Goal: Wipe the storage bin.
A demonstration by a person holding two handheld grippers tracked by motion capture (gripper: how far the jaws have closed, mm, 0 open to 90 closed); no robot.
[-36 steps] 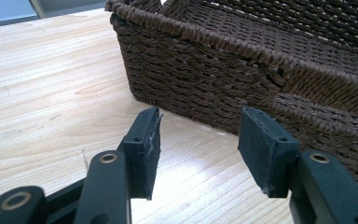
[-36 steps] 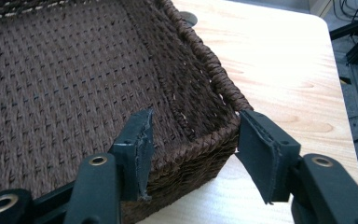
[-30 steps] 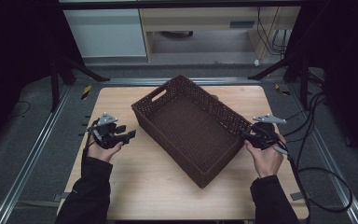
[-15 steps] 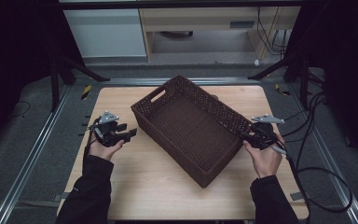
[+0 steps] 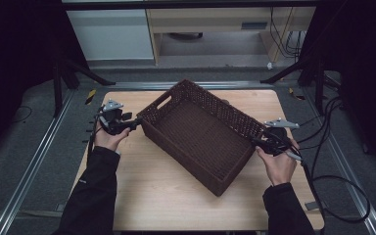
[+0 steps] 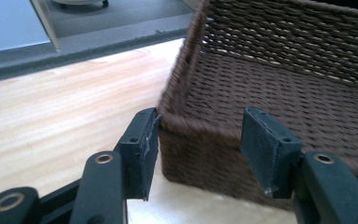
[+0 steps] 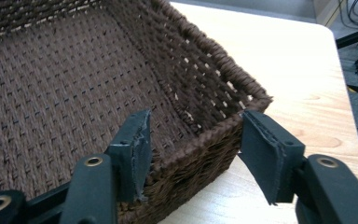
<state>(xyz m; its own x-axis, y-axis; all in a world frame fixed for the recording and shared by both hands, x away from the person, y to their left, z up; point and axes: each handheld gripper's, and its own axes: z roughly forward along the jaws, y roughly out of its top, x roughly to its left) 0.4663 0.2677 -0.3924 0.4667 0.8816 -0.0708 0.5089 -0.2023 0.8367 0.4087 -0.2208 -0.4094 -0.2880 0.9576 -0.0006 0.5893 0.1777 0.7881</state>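
Observation:
A dark brown woven basket (image 5: 225, 108), empty and turned at an angle, sits in the middle of the wooden table (image 5: 166, 196). My left gripper (image 5: 136, 121) is at its left corner. In the left gripper view the gripper (image 6: 205, 149) is open, with the basket (image 6: 270, 84) corner wall between its pads. My right gripper (image 5: 253, 142) is at the basket's right corner. It (image 7: 193, 154) is open too, astride the basket (image 7: 51, 84) wall, one pad inside and one outside.
Black cables (image 5: 333, 147) trail off the table's right side onto the grey floor. Metal rails (image 5: 34, 161) run along both sides of the table. A white cabinet (image 5: 112, 34) and a shelf unit stand beyond the far edge.
My left gripper has moved forward and right, up to the basket's left corner. The right gripper has edged slightly closer over the right corner. The basket has not moved.

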